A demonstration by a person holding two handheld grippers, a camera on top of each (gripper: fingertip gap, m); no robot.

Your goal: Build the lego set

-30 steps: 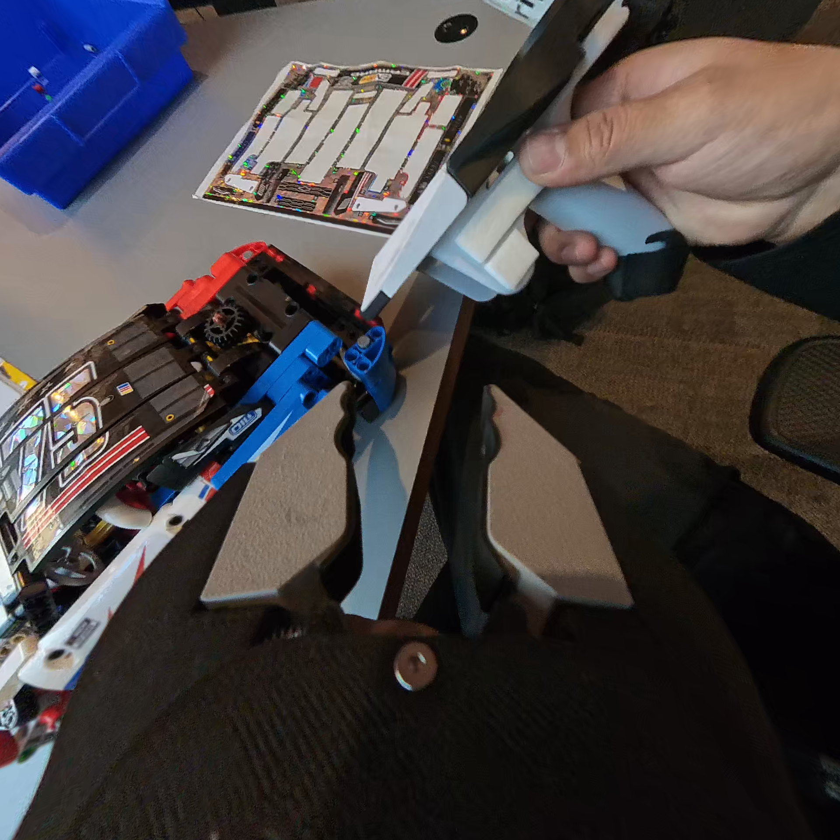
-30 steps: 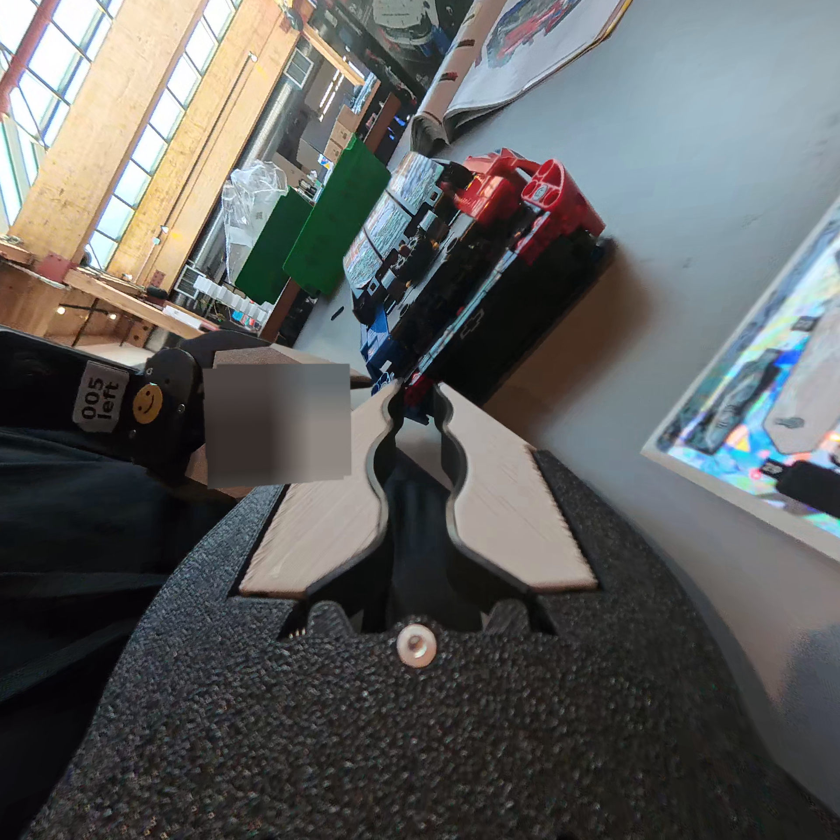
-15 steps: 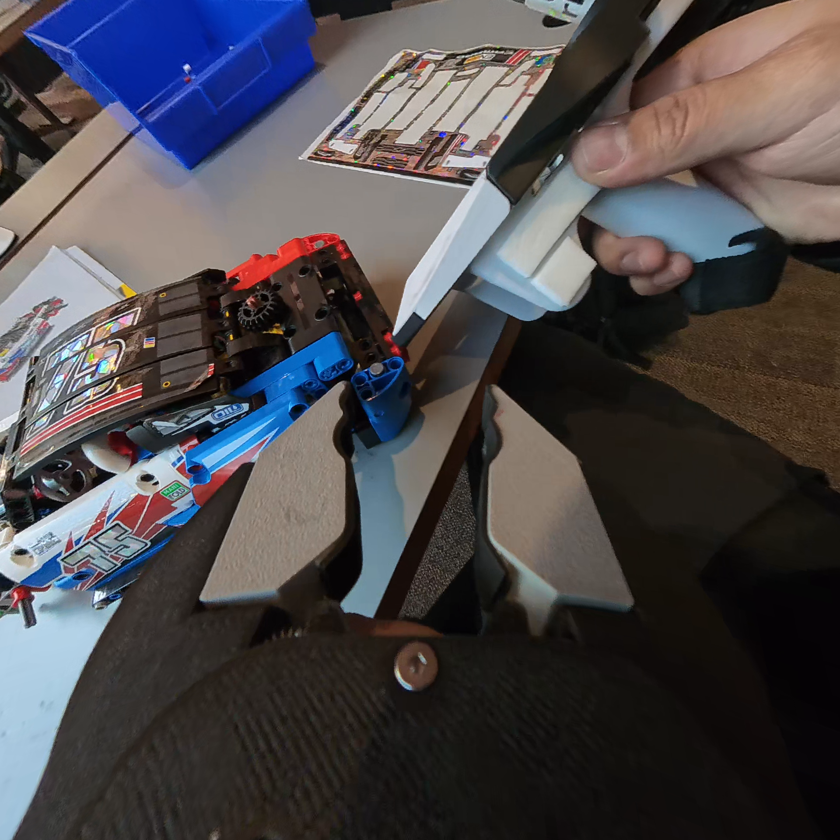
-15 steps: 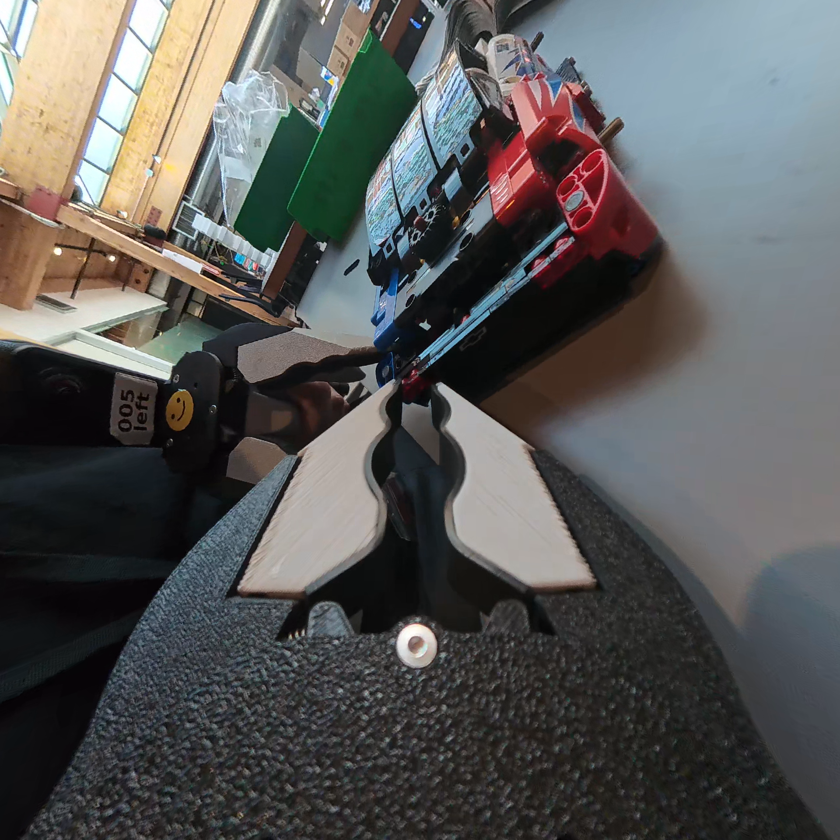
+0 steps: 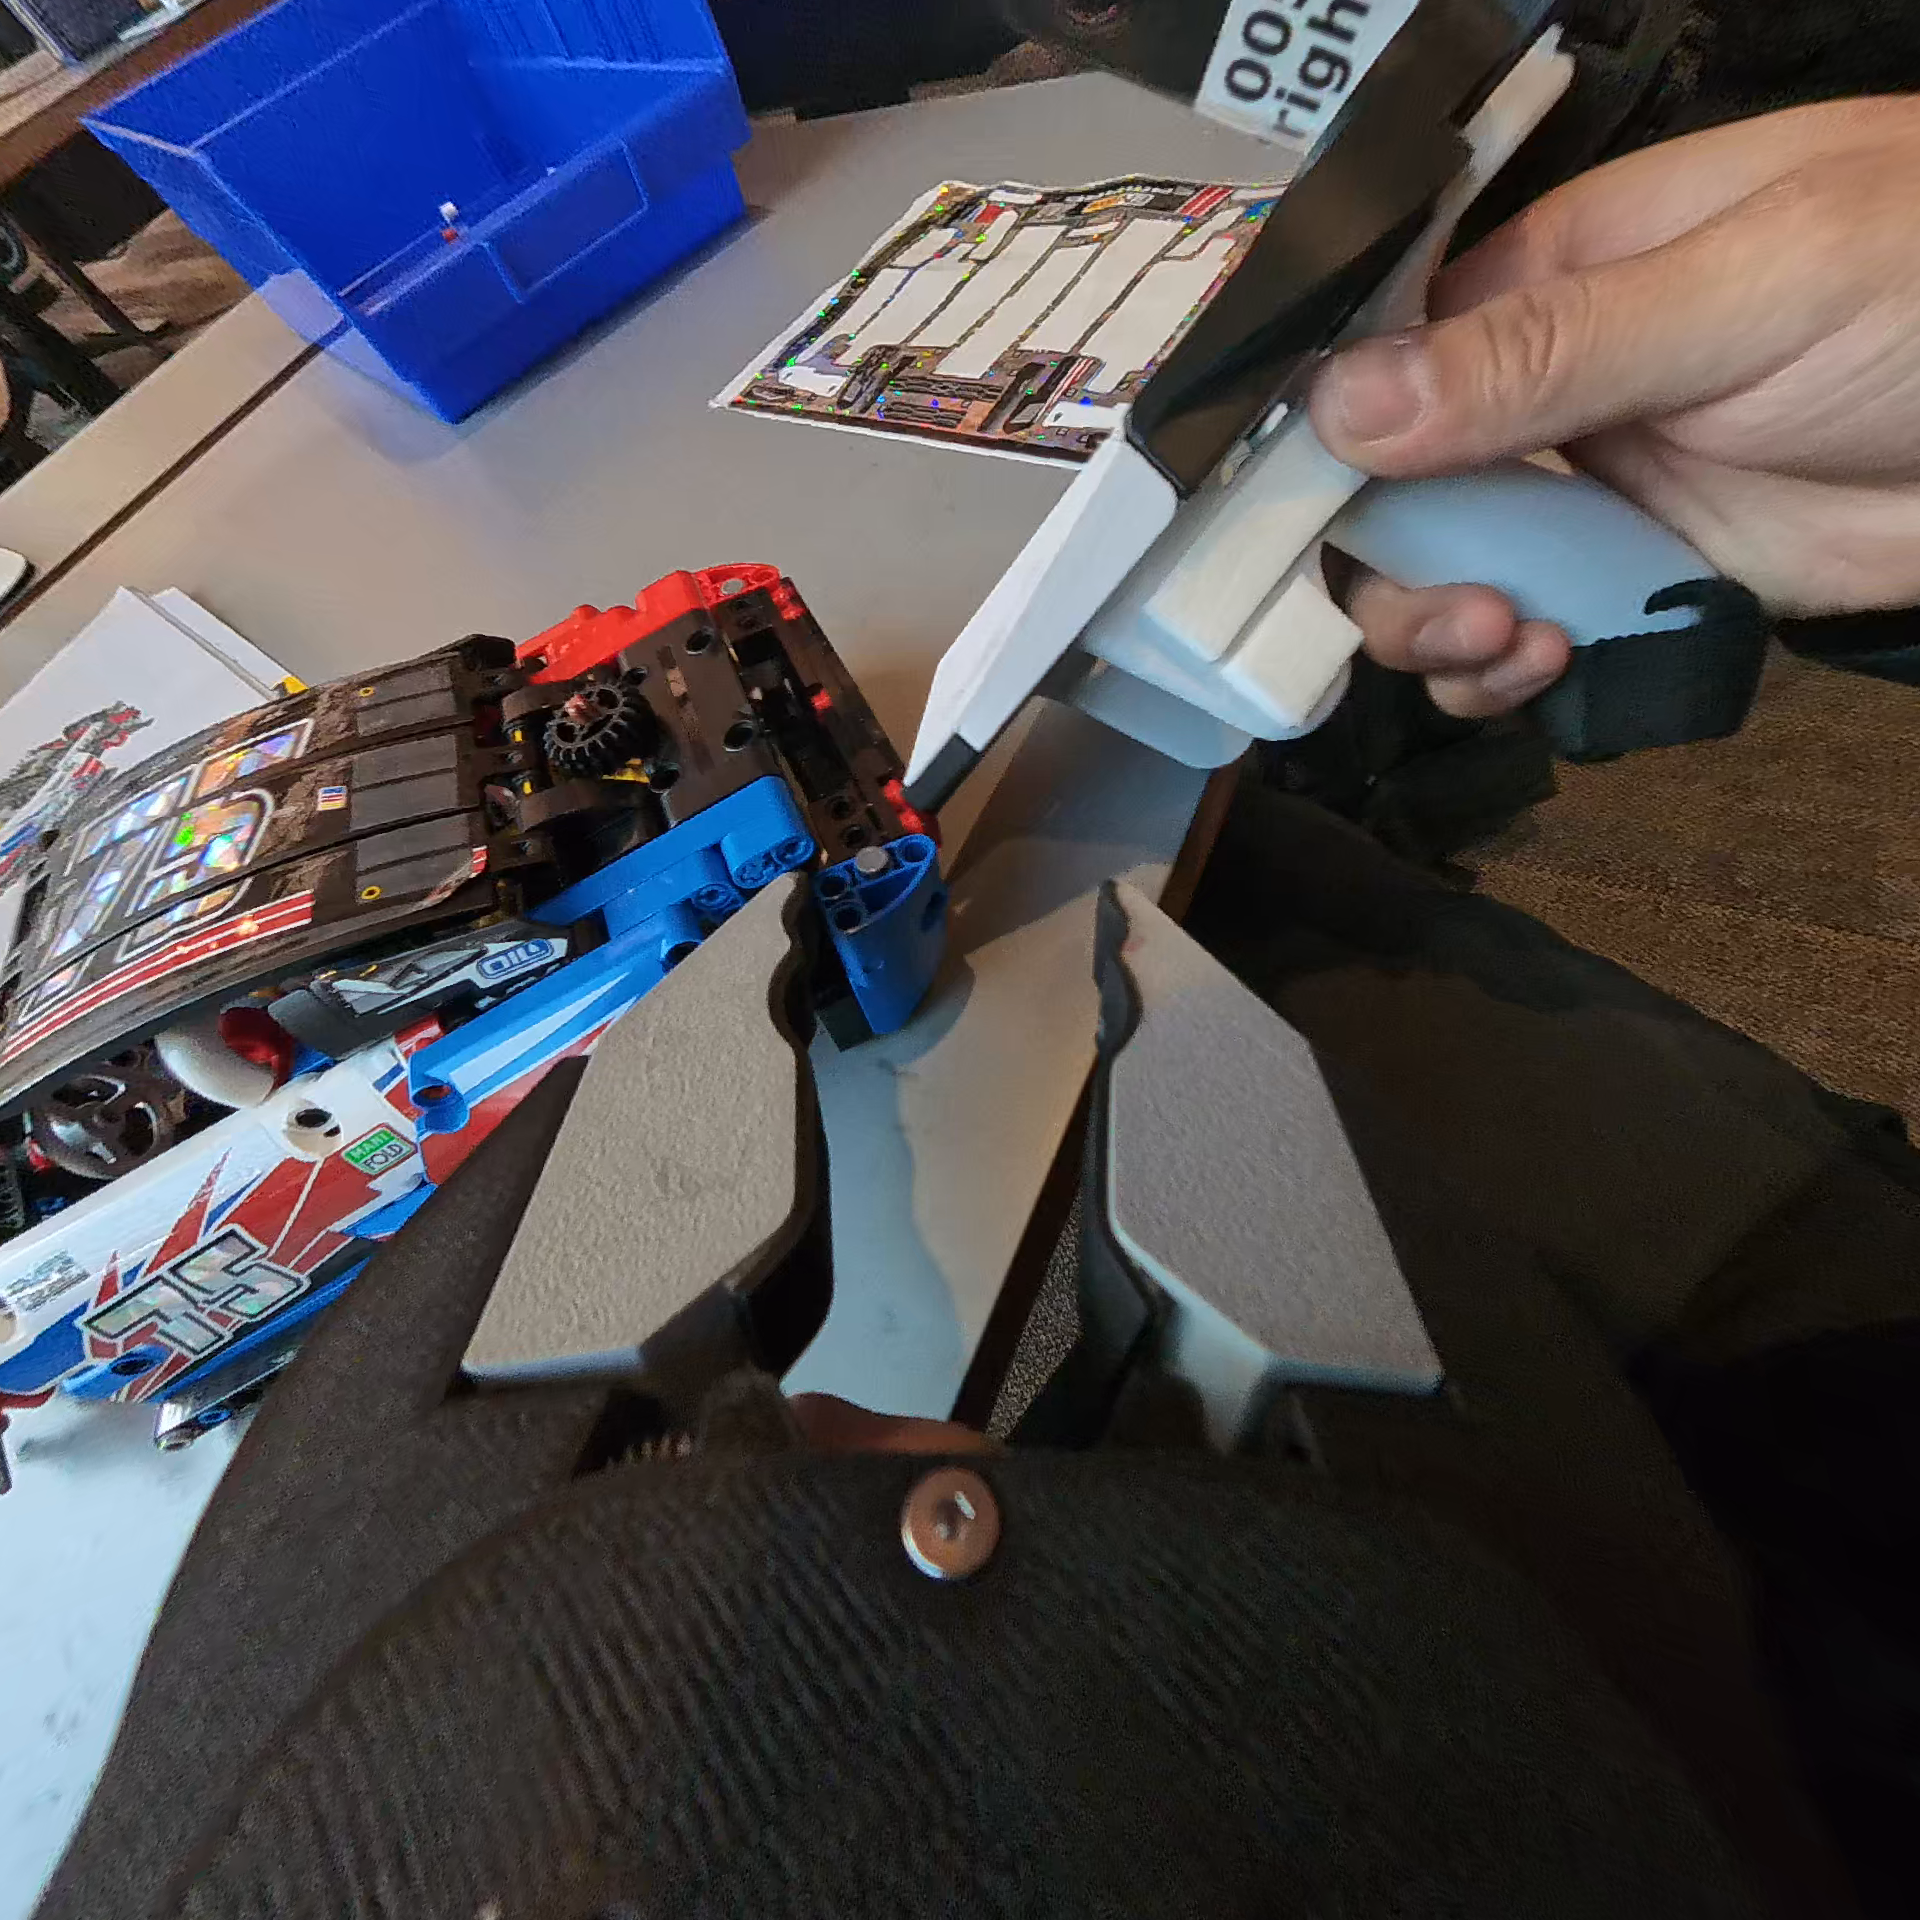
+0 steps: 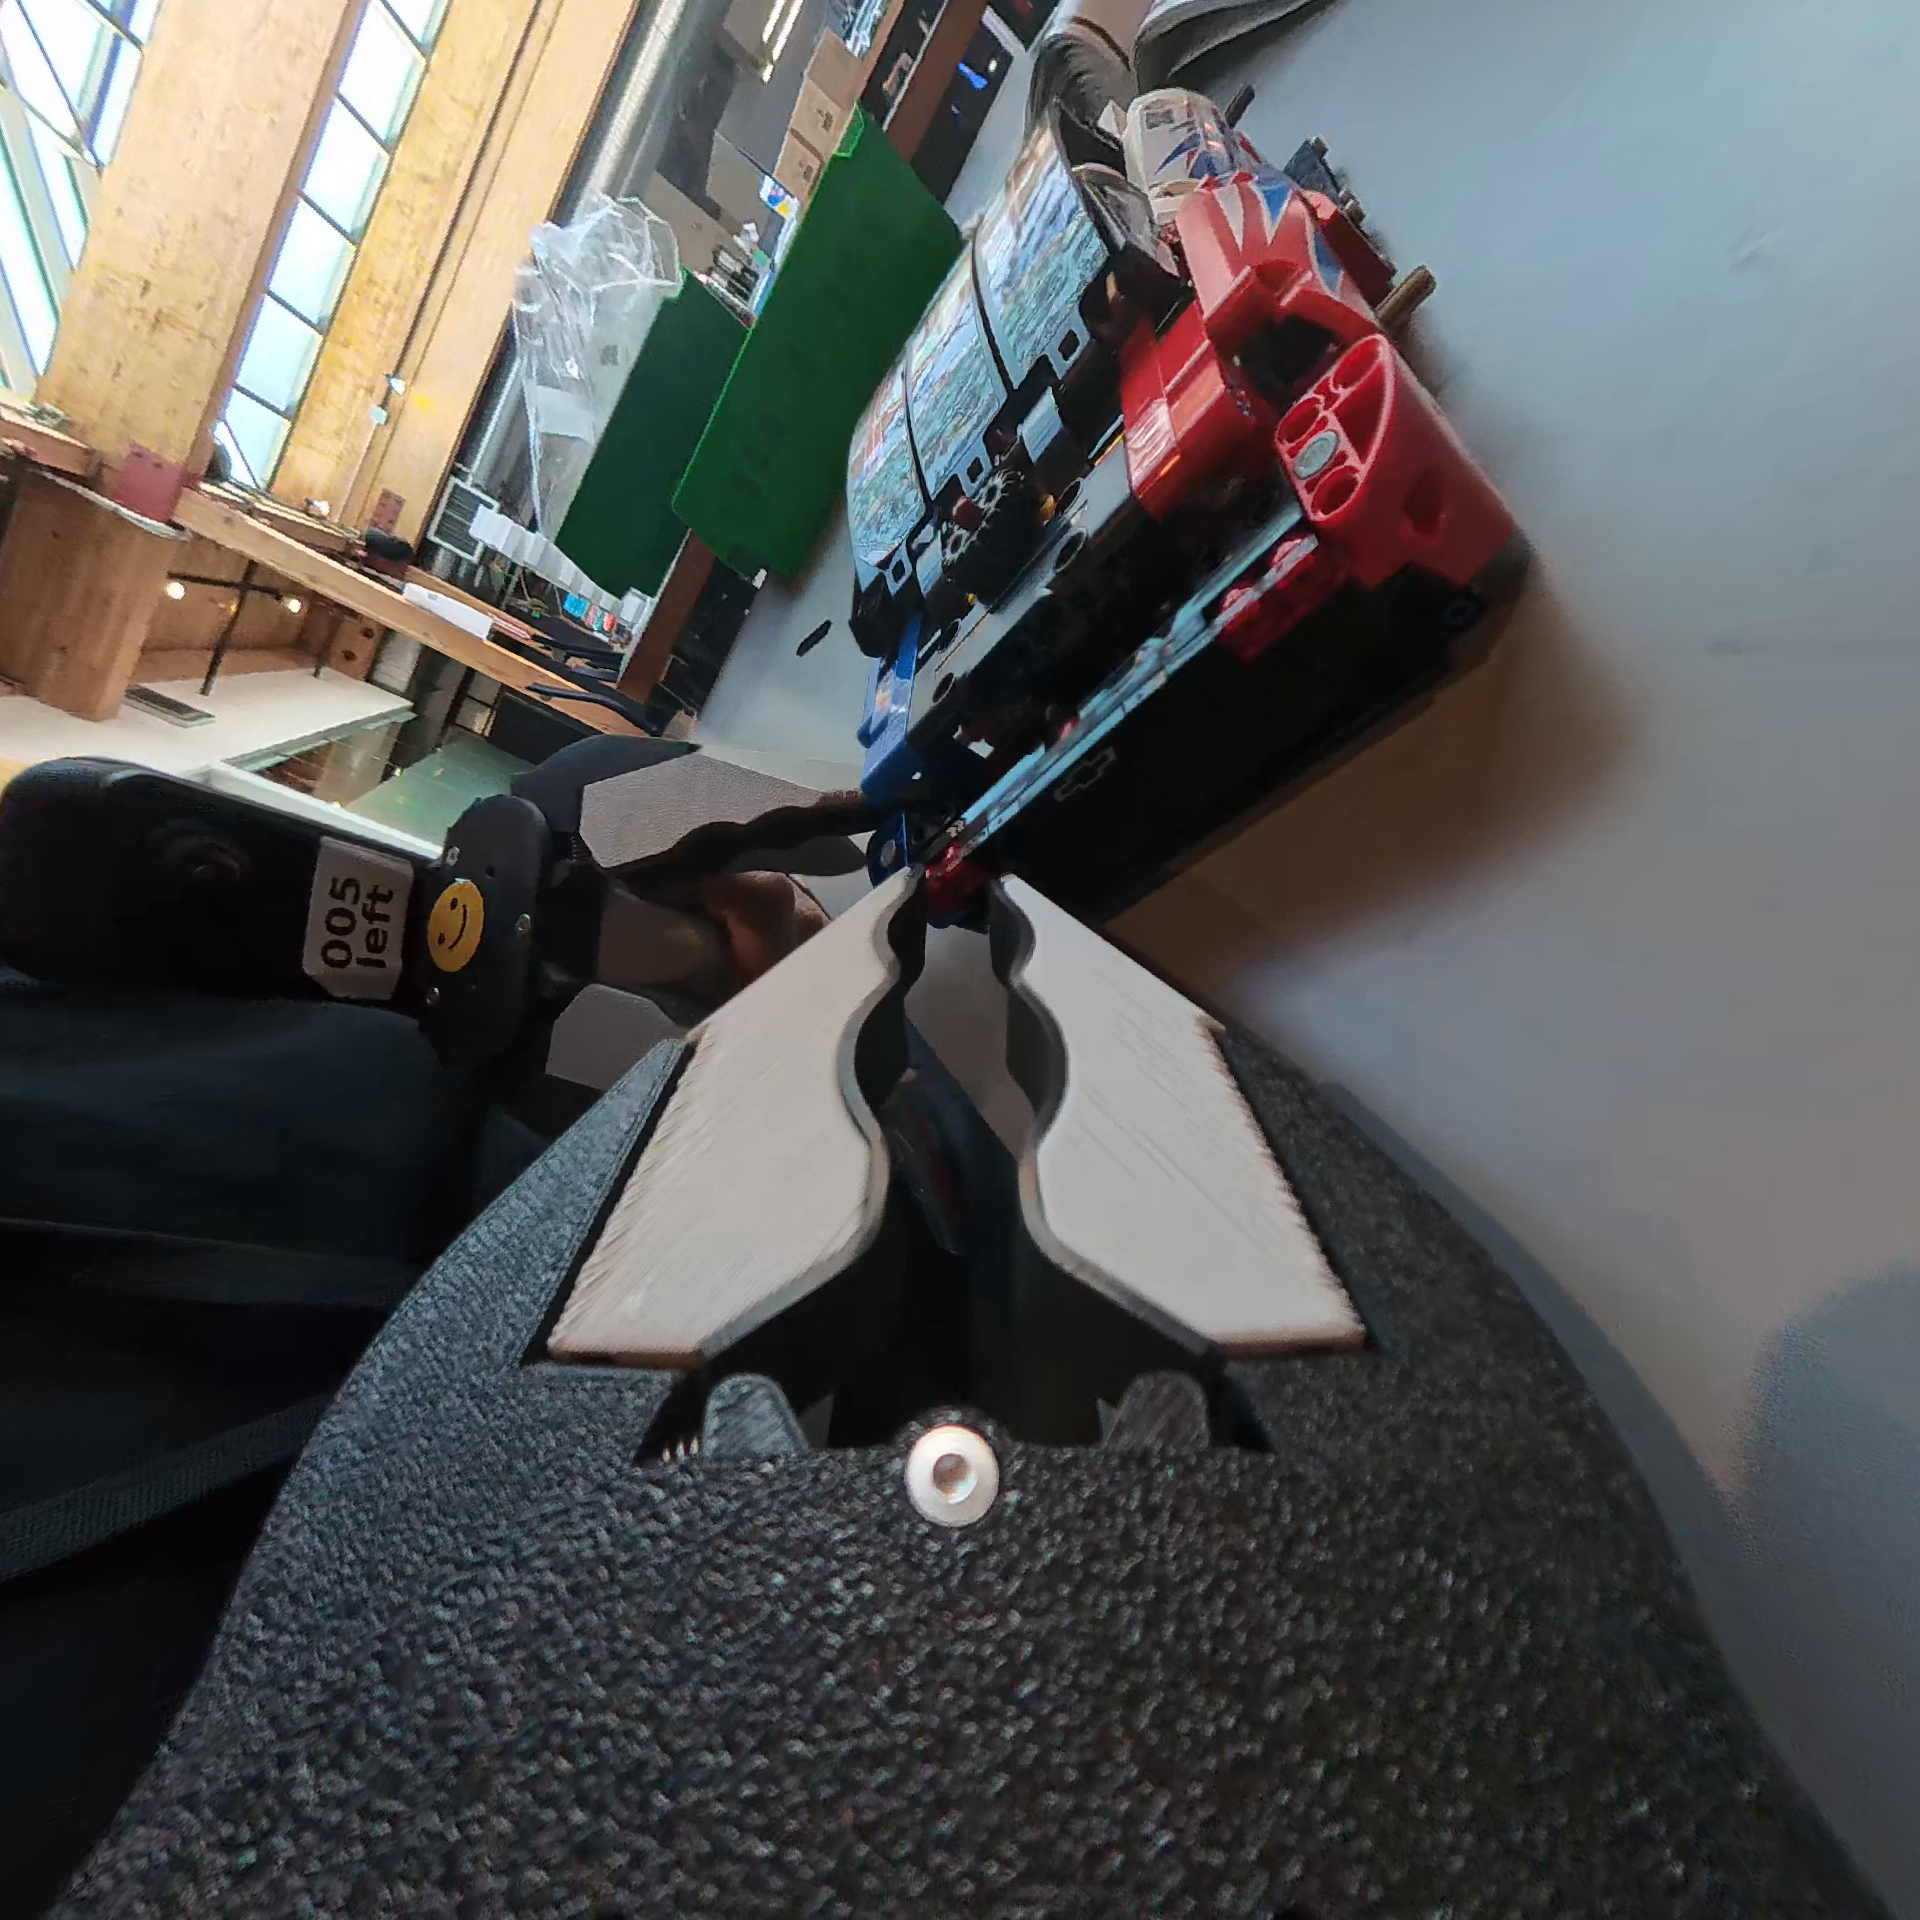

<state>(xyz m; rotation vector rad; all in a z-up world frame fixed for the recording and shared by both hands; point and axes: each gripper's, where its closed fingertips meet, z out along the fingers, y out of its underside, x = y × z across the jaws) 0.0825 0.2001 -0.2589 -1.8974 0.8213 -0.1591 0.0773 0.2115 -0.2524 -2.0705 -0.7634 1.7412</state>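
The lego car (image 5: 436, 894) lies on the grey table (image 5: 540, 499), its rear toward me, with a blue corner piece (image 5: 883, 935). My left gripper (image 5: 956, 902) is open at the table edge. Its left finger (image 5: 675, 1122) rests against the blue rear corner and its right finger hangs over the edge. My right gripper (image 6: 956, 885) is nearly closed, with a small red part (image 6: 951, 883) of the car's rear between its tips. In the left wrist view a hand (image 5: 1683, 353) holds the right gripper (image 5: 925, 779), tips on the car's rear. The car (image 6: 1195, 499) also shows in the right wrist view.
A blue bin (image 5: 447, 208) stands at the back left. A shiny sticker sheet (image 5: 1018, 312) lies behind the car and a booklet (image 5: 114, 665) to its left. The table edge (image 5: 1039, 1226) runs under my left gripper, with a lap and carpet beyond. The grippers are tip to tip, or close to it.
The left wrist view has swung so the bin and booklet show more. In the right wrist view the car has shifted up and right. Both grippers keep their places at the car's rear.
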